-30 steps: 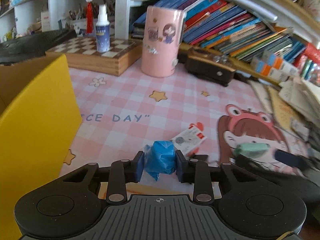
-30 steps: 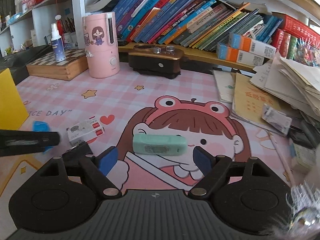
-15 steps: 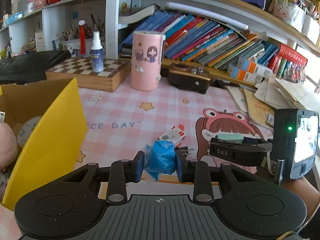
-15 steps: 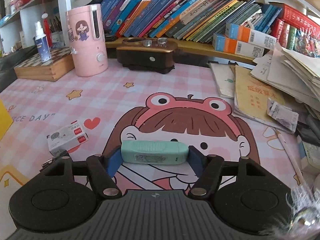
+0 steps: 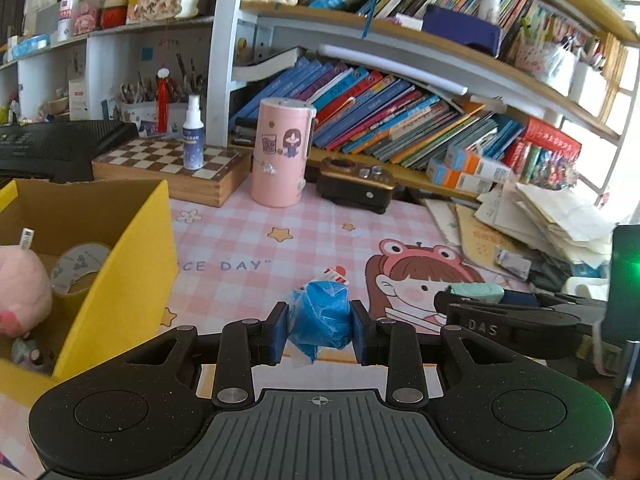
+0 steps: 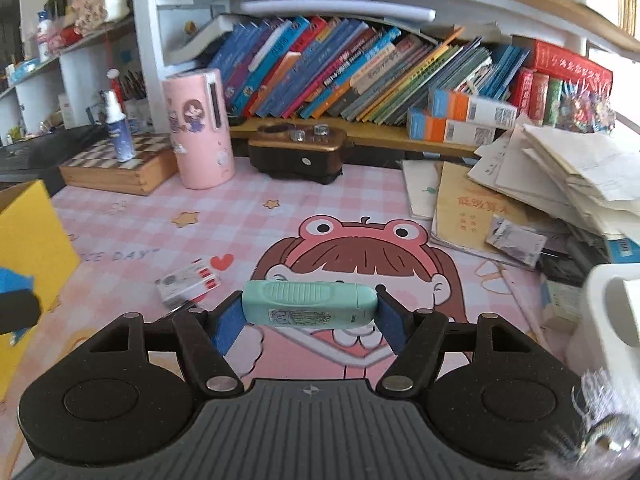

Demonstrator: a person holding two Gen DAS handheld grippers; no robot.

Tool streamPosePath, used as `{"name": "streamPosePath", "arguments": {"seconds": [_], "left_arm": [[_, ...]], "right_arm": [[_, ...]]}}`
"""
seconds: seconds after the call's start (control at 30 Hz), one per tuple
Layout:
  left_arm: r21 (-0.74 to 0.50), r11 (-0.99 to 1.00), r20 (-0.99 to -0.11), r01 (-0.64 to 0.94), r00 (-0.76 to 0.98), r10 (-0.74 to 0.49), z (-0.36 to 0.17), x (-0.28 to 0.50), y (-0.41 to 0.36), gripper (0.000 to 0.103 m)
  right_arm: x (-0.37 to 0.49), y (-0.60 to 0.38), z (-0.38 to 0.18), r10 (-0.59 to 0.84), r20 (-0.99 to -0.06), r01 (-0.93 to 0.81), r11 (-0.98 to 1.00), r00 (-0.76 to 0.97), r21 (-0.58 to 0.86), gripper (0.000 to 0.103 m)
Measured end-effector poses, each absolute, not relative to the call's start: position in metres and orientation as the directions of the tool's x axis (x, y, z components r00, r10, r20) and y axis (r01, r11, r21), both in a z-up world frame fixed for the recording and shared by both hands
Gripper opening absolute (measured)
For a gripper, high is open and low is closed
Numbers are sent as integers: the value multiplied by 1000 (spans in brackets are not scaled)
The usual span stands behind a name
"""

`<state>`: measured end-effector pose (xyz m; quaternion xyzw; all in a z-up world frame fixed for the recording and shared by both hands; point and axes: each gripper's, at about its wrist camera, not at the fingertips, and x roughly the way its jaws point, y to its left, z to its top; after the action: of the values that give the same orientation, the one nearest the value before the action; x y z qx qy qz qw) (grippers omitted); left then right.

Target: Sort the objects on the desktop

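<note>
My left gripper is shut on a crumpled blue plastic wad, held above the pink mat. My right gripper is shut on a mint-green oblong case, gripped end to end and lifted off the mat. In the left wrist view the right gripper with the green case shows at right. An open yellow cardboard box stands at left, holding a tape roll and a pink plush toy. A small white and red packet lies on the mat.
A pink cylinder, a chessboard box with a spray bottle and a dark brown device stand at the back. Stacked papers and booklets crowd the right side. Books fill the shelf behind.
The right gripper closed on the green case and lifted it off the mat. The left gripper rose and drew back with the blue wad, bringing the yellow box's inside into view.
</note>
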<state>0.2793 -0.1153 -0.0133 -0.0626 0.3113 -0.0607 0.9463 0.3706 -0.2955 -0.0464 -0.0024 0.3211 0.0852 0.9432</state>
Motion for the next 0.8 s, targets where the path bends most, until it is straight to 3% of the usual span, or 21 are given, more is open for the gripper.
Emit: {"name": "streamPosePath", "arguments": {"seconds": [0.3,0.8], "left_arm": [[-179,980,-564,87,807,-175,-3,223,-85,30],[-176,978,-572,109,797,-192,-7,117,-20,30]], "right_arm": [[292,-280,-15,186,-606,-184,981,773,67,67],[154,-209,-8,201,-627,-238,971,752,25,67]]}}
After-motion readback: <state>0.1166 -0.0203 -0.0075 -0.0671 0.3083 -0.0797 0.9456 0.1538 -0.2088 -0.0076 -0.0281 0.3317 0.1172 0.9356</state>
